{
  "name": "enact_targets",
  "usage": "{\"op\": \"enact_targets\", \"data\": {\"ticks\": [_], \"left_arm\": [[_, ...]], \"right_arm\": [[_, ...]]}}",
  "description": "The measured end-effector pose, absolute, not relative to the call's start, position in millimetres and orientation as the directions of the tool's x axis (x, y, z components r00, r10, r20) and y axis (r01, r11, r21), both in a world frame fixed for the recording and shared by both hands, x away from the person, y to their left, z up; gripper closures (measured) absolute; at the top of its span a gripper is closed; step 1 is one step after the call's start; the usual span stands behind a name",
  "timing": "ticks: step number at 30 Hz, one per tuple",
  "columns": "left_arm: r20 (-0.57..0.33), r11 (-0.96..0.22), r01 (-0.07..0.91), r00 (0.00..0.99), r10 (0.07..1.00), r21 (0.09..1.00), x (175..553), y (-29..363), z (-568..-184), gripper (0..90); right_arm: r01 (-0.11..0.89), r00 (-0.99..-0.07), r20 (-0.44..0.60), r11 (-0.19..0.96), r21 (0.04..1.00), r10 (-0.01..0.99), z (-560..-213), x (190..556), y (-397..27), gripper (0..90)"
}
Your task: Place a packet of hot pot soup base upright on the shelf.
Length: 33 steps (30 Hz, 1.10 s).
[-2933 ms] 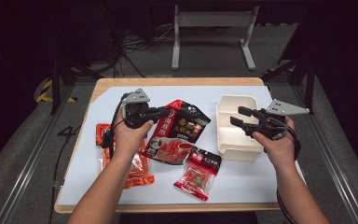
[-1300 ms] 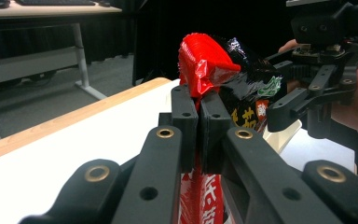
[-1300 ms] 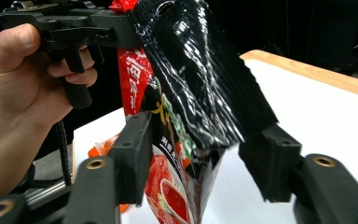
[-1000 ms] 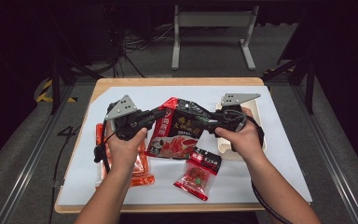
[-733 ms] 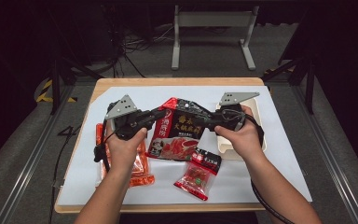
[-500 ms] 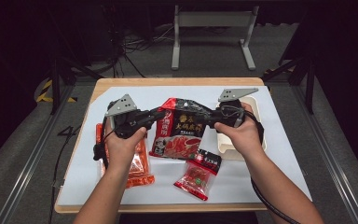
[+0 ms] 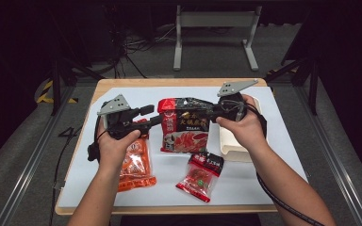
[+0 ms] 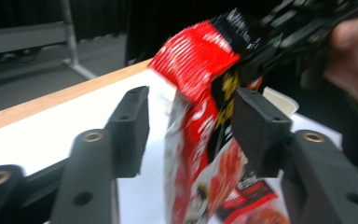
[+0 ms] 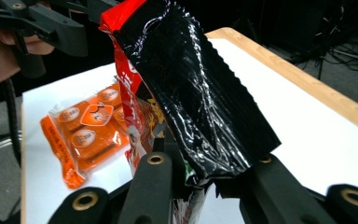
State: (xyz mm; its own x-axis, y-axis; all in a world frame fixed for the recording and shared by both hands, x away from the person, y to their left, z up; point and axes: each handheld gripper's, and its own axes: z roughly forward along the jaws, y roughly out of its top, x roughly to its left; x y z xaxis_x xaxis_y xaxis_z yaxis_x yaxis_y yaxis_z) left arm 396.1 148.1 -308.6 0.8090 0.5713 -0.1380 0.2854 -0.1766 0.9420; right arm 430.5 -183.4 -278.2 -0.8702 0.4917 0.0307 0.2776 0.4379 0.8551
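Orange plastic snack packet (image 7: 134, 162) lies flat at the desk's (image 7: 283, 141) left side, partly under the person's left hand. Left claw (image 7: 152, 116) is held above it, pointing right. Its jaws have just been opening and stand apart, the left edge of the red-and-black glossy foil pouch (image 7: 186, 125) between the pads without touching either one; gap visible on both sides in the left gripper view. Pouch hangs upright above desk centre. Small red sachet (image 7: 200, 175) lies on the desk in front of it. Right claw (image 7: 213, 112) is clamped on the pouch's top right corner. White rectangular plastic container (image 7: 231, 143) sits beneath the right hand.
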Motion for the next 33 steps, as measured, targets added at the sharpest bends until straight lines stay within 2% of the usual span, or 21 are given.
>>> {"op": "enact_targets", "data": {"ticks": [12, 21, 26, 33], "left_arm": [[-0.132, -0.216, 0.326, 0.779, 0.613, 0.92, 393.7, 161.3, -312.4, 36.9], [-0.147, -0.212, 0.352, 0.761, 0.632, 0.911, 394.6, 166.3, -316.4, 34.7], [-0.142, -0.209, 0.347, 0.758, 0.637, 0.914, 394.3, 167.9, -316.8, 34.0], [-0.145, -0.207, 0.353, 0.752, 0.644, 0.913, 395.2, 170.7, -318.1, 33.5]], "right_arm": [[0.247, -0.857, -0.014, 0.436, 0.865, 0.514, -251.4, 448.3, -200.8, 78.1], [0.227, -0.84, -0.044, 0.424, 0.877, 0.54, -237.0, 458.2, -220.2, 77.9], [0.184, -0.836, -0.097, 0.442, 0.878, 0.541, -229.4, 463.9, -231.0, 77.9], [0.192, -0.814, -0.11, 0.442, 0.876, 0.57, -221.1, 472.6, -244.6, 77.8]]}}
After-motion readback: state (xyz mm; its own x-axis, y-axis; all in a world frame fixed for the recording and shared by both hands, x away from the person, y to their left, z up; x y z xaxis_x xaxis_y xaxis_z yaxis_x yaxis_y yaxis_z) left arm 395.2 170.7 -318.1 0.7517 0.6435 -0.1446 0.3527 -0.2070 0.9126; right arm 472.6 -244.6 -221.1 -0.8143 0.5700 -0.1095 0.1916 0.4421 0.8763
